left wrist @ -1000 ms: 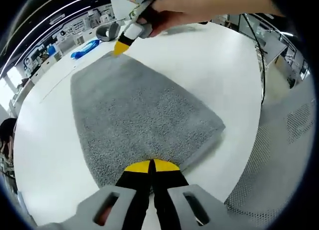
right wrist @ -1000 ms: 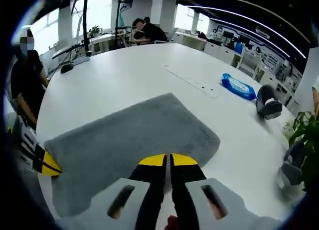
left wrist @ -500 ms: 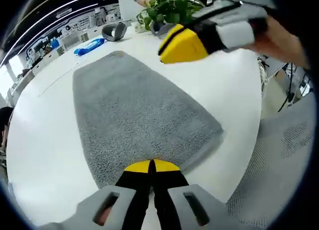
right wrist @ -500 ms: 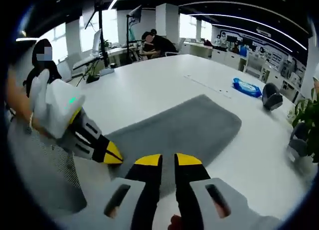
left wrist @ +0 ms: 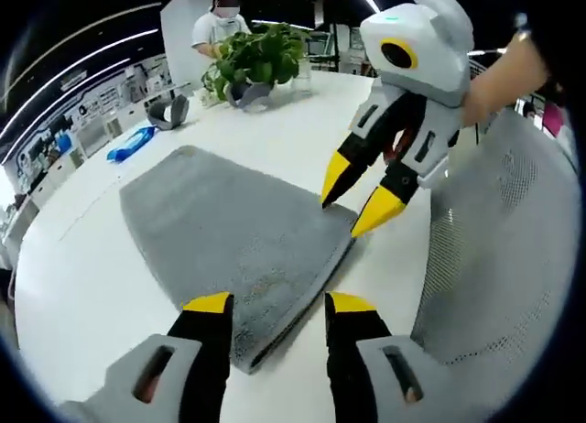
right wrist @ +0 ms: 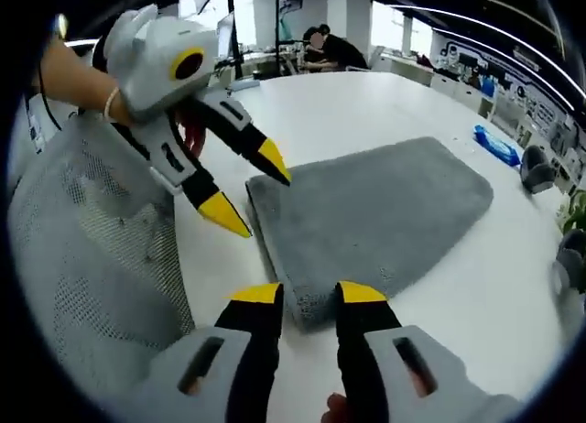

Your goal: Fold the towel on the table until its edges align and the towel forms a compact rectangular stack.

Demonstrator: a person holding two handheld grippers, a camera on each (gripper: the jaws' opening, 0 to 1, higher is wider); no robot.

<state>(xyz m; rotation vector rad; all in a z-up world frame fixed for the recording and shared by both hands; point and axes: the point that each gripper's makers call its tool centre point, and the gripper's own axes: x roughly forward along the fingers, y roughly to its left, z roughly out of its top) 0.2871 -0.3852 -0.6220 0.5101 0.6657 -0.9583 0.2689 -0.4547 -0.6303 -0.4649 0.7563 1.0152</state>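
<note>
towel [left wrist: 229, 235]: gray, lies flat on the white table [left wrist: 82, 258], its long side runs away from both tools | left gripper [left wrist: 277, 302]: jaws wide apart, one on each side of the towel's near corner | right gripper [right wrist: 309, 294]: jaws apart around the other near corner, holding nothing | each tool shows just beside the other

No writing, label, brand, number or sign can be read in either view. The far wall panels and the blue packet [left wrist: 134, 143] on the tabletop [left wrist: 82, 258] may carry print, but it is too small and blurred to make out.
</note>
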